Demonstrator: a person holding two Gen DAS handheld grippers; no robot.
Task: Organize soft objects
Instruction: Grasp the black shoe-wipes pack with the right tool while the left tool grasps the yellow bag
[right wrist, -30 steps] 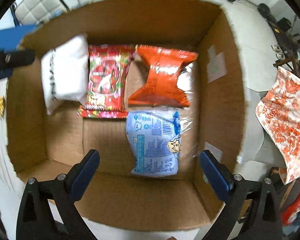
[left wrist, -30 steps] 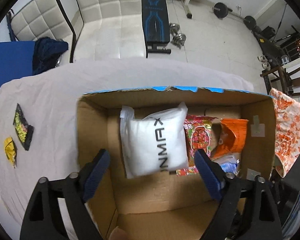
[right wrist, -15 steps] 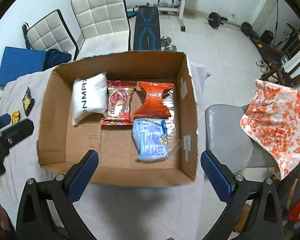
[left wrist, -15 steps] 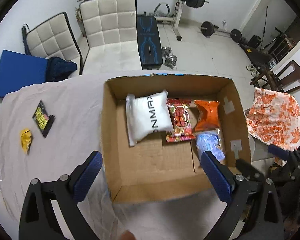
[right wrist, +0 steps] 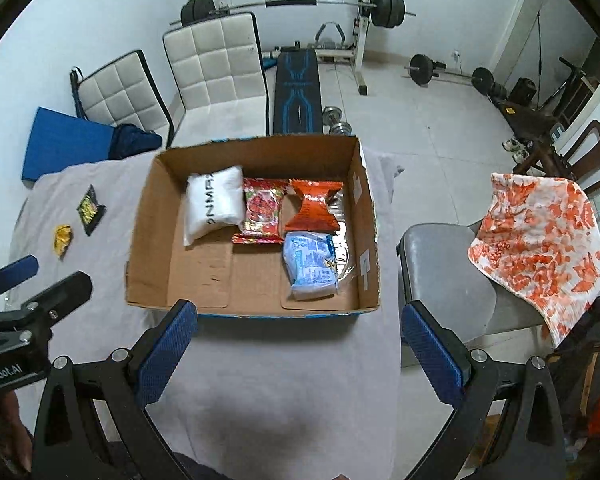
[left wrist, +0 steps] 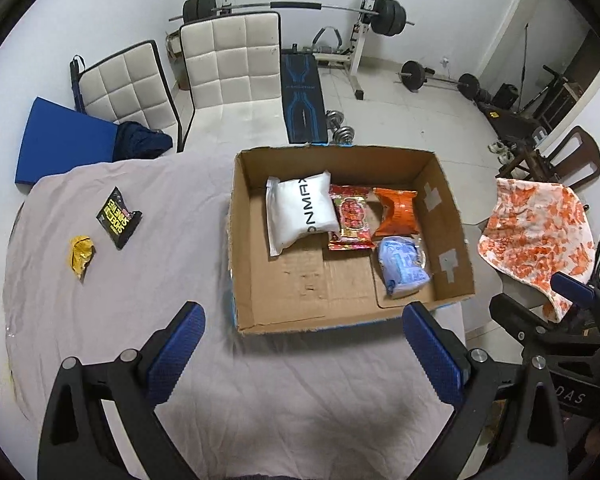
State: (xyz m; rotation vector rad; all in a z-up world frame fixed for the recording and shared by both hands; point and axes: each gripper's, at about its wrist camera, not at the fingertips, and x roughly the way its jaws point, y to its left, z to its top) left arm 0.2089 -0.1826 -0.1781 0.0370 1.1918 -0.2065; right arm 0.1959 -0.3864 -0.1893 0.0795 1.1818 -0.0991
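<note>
A cardboard box [left wrist: 244, 264] [right wrist: 148, 240] stands on the cloth-covered table. Inside lie a white pillow pack [left wrist: 300, 212] [right wrist: 216, 208], a red snack bag [left wrist: 350, 216] [right wrist: 262, 214], an orange bag [left wrist: 396, 212] [right wrist: 314, 210] and a blue packet [left wrist: 404, 270] [right wrist: 310, 266]. A black and yellow packet [left wrist: 118, 216] [right wrist: 89, 209] and a yellow wrapper [left wrist: 80, 252] [right wrist: 62, 238] lie on the cloth left of the box. My left gripper [left wrist: 300, 354] and my right gripper [right wrist: 298, 354] are both open and empty, held above the table's near side.
White padded chairs [left wrist: 228, 60] and a blue mat [left wrist: 64, 140] stand behind the table. A grey chair [right wrist: 440, 264] with an orange patterned cloth [right wrist: 540, 232] is to the right. A weight bench [left wrist: 302, 96] and barbells are further back.
Both grippers have pulled back and up from inside the box to above the table's near side. The white pillow pack stays in the box.
</note>
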